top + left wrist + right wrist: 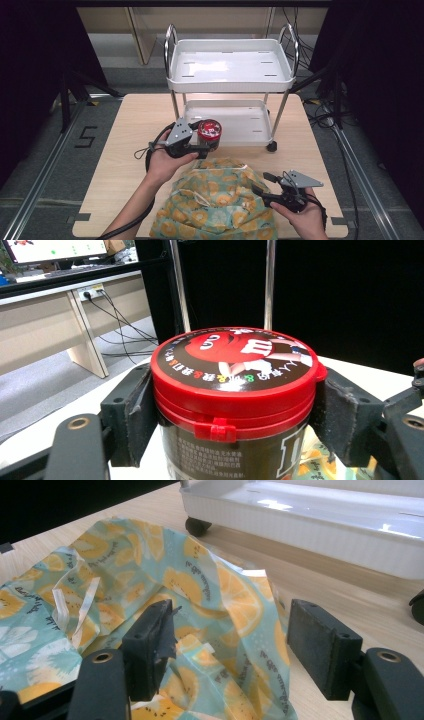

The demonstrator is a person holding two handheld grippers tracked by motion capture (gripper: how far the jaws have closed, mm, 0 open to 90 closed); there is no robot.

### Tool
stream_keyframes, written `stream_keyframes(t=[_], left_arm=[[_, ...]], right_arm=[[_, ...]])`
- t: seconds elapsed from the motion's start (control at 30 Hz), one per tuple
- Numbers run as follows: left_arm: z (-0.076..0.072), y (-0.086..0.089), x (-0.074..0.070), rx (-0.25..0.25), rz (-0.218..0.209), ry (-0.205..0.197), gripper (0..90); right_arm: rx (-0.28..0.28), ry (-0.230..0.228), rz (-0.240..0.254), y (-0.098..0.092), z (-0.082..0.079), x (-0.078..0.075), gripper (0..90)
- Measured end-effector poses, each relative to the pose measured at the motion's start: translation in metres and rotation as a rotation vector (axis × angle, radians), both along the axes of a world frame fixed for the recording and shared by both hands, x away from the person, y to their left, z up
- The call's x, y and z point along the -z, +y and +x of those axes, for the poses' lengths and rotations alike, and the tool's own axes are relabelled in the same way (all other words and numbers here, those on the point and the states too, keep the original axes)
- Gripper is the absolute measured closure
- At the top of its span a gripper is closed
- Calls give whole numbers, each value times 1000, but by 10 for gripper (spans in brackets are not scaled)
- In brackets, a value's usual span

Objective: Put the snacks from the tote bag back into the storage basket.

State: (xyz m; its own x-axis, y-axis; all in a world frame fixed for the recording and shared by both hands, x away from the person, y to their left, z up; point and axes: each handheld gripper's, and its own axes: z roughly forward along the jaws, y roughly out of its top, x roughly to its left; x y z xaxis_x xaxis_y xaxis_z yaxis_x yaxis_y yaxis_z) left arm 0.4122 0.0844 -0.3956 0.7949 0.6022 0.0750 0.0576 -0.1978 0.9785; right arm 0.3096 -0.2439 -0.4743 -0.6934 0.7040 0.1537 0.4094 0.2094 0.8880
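The left gripper [202, 148] pinches a round dark candy tub with a red printed lid [209, 134] just below the lid, holding it upright above the wooden table [120, 150], just near of the white two-tier trolley [230, 70]. The right gripper [264, 186], jaws spread, hovers at the right edge of the lemon-patterned drawstring bag [215, 200].
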Motion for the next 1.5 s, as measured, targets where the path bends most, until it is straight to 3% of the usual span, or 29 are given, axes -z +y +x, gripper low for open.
stream_keyframes(t=[0.17,0.2,0.23,0.27,0.3,0.33,0.43,0.63,0.67,0.73,0.87,0.93,1.07,1.23,1.3,1.4,1.5], left_arm=[[1,-3,-2,0,-6,-5,256],[2,-3,-1,1,-4,-2,256],[2,-3,-1,1,-4,-2,256],[3,-3,0,-1,-3,1,256],[3,-3,0,-1,-3,1,256],[4,-3,0,-3,1,1,256],[5,-3,1,-8,2,-2,256],[7,-3,3,-9,9,-5,256],[8,-3,3,-8,9,-6,256],[9,-4,4,-8,7,-2,256],[13,-3,6,-11,10,-6,256],[13,-3,7,-23,-6,13,256],[16,-1,7,-28,-8,10,256],[19,0,9,-41,-17,14,256],[21,1,10,-48,-21,17,256],[22,1,13,-59,-27,21,256],[24,1,15,-64,-26,36,256]], right_arm=[[-1,-44,-26,-2,1,-1,362],[3,2,-12,-2,-2,-2,362],[-1,-40,-24,-3,1,-1,362],[-2,-54,-28,-3,2,-1,362],[-2,-54,-28,-3,2,-1,362],[6,-13,-11,-1,-1,-1,362],[8,-3,-4,-1,-2,-3,362],[-5,-43,-26,-3,0,-2,362],[1,-11,-11,-1,-2,-2,362],[-5,-42,-26,-3,0,-2,362],[-9,-45,-32,-3,0,-2,362],[-18,-51,-21,-2,1,-2,362],[4,-5,-2,0,-3,-3,362],[5,6,-4,1,-3,-3,362],[2,-1,0,0,-3,-2,362],[-5,-58,-22,-3,0,-2,362],[-7,-44,-21,-3,0,-3,362]])
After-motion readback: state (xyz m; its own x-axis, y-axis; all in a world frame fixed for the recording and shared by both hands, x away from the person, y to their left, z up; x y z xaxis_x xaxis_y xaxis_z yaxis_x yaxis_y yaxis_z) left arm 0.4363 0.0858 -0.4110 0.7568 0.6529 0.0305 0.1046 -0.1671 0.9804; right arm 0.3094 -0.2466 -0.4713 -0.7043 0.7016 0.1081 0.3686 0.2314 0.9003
